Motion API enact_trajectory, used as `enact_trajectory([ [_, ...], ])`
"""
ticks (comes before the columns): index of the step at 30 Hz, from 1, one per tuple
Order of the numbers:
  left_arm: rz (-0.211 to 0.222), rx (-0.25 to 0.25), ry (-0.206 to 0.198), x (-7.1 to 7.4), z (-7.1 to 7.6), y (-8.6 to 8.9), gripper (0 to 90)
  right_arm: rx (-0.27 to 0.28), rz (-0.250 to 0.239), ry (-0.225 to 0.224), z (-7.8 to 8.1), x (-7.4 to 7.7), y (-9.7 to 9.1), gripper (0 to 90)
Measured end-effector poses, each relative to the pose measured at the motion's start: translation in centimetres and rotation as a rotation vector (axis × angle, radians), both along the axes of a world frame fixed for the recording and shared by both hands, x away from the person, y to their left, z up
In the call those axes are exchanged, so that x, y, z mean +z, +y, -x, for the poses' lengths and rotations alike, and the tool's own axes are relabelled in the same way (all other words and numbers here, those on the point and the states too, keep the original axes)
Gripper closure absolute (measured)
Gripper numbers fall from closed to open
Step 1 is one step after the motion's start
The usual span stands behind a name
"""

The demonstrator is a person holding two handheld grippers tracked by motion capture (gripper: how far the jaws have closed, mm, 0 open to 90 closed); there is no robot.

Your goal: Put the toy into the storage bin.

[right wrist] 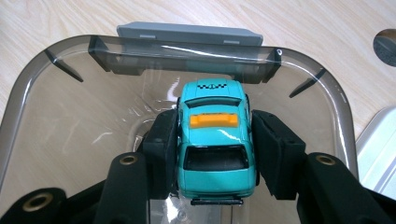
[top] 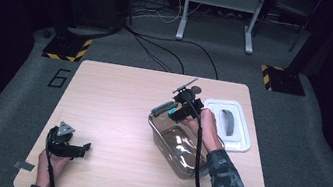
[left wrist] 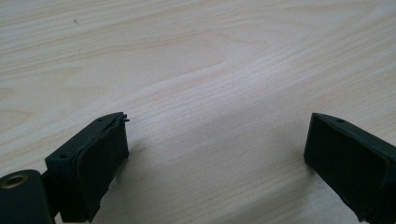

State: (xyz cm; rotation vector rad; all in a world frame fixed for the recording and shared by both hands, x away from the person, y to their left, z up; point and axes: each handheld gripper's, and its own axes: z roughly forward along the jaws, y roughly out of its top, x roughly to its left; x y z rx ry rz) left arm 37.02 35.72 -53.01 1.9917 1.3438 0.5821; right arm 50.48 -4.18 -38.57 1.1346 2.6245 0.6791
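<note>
The right hand-held gripper [right wrist: 215, 140] clamps the teal toy car [right wrist: 214, 140] between its jaws, over the clear container [right wrist: 28, 93].

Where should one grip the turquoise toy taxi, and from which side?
Grip the turquoise toy taxi across its two flat door sides, coming from behind its rear bumper, as the right hand-held gripper does over the clear container. The body is narrow and the sides are parallel, so the pads sit flat.

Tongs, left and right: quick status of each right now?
Left tongs: open, nothing between them, over the bare table.
Right tongs: closed on the teal toy car, above the clear container.
</note>
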Motion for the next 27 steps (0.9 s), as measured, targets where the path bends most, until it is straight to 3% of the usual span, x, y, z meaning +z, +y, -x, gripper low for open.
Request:
enact_trajectory([
  [21,0.000,0.000,0.000,0.0,0.0,0.0,5.9,0.012,0.038,0.054,-0.1,-1.3,1.0,52.2],
  [27,0.000,0.000,0.000,0.0,0.0,0.0,5.9,0.033,0.040,0.051,-0.1,-1.4,1.1,52.0],
])
